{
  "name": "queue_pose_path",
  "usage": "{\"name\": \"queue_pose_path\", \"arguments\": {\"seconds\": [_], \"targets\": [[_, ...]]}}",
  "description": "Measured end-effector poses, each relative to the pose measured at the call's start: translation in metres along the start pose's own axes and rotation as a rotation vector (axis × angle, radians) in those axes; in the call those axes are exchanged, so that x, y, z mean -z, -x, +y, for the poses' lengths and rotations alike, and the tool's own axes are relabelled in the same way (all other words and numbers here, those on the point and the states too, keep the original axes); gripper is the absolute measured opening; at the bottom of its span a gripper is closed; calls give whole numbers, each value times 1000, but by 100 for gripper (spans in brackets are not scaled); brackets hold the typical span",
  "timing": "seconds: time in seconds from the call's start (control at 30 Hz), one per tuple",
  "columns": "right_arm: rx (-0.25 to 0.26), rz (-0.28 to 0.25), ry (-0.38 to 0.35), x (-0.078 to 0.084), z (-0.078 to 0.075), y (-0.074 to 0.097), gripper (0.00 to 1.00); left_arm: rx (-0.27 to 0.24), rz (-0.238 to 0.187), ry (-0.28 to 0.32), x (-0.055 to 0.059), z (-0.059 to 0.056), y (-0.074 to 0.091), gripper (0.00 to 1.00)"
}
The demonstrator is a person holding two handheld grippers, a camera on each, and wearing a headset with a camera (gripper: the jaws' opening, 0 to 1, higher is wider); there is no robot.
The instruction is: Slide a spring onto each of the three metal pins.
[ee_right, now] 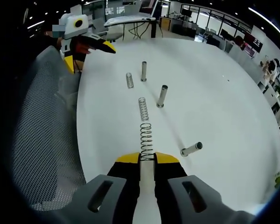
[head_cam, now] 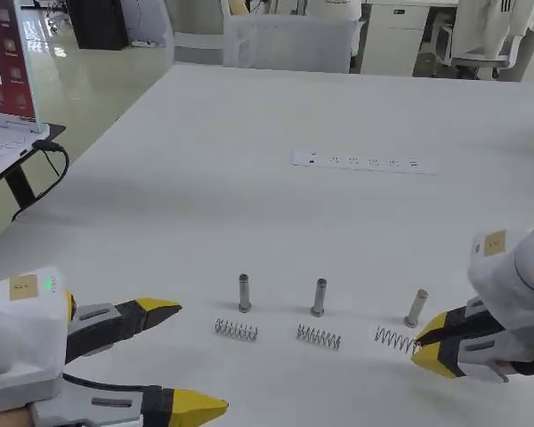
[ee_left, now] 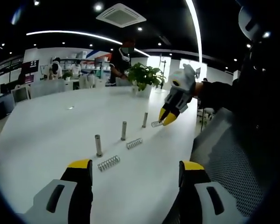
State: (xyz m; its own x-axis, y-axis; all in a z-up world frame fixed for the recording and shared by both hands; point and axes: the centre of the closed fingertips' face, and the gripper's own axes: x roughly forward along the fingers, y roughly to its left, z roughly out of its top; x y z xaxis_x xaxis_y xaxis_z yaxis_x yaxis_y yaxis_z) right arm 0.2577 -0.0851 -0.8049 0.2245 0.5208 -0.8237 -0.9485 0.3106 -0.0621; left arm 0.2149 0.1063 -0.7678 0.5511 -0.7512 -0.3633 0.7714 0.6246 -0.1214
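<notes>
looking along the right tool [ee_right: 147, 157], jaws clamp 1 spring [ee_right: 146, 137] endwise.

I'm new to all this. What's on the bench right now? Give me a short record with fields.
Pins: left pin, middle pin, right pin, all standing, bare
Springs: left spring and middle spring lying loose in front of their pins
Right tool: shut on the right spring
Left tool: open, holding nothing
Further back: power strip
</notes>
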Motion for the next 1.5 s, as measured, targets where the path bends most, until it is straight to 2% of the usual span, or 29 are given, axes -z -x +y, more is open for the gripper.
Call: {"name": "queue_pose_path", "arguments": {"seconds": [0.13, 0.3, 0.5, 0.67, 1.1, 1.3, 1.5], "targets": [[0, -5, 22, -7, 3, 2, 8, 30, 2, -20, -7, -4, -4, 69], [-22, -15, 38, -16, 9, 4, 8, 69, 11, -53, -16, -10, -11, 66], [-36, -32, 62, -28, 15, 5, 8, 112, -6, -79, -30, -17, -19, 63], [-45, -47, 90, -40, 21, 7, 8, 146, -10, -99, -37, -24, -26, 60], [-67, -68, 165, -63, 35, 11, 8, 205, -29, -119, -46, -36, -33, 53], [-69, -82, 192, -74, 38, 17, 8, 227, -31, -159, -60, -36, -35, 51], [-65, -100, 214, -82, 40, 22, 8, 245, -45, -180, -71, -41, -41, 48]]}}
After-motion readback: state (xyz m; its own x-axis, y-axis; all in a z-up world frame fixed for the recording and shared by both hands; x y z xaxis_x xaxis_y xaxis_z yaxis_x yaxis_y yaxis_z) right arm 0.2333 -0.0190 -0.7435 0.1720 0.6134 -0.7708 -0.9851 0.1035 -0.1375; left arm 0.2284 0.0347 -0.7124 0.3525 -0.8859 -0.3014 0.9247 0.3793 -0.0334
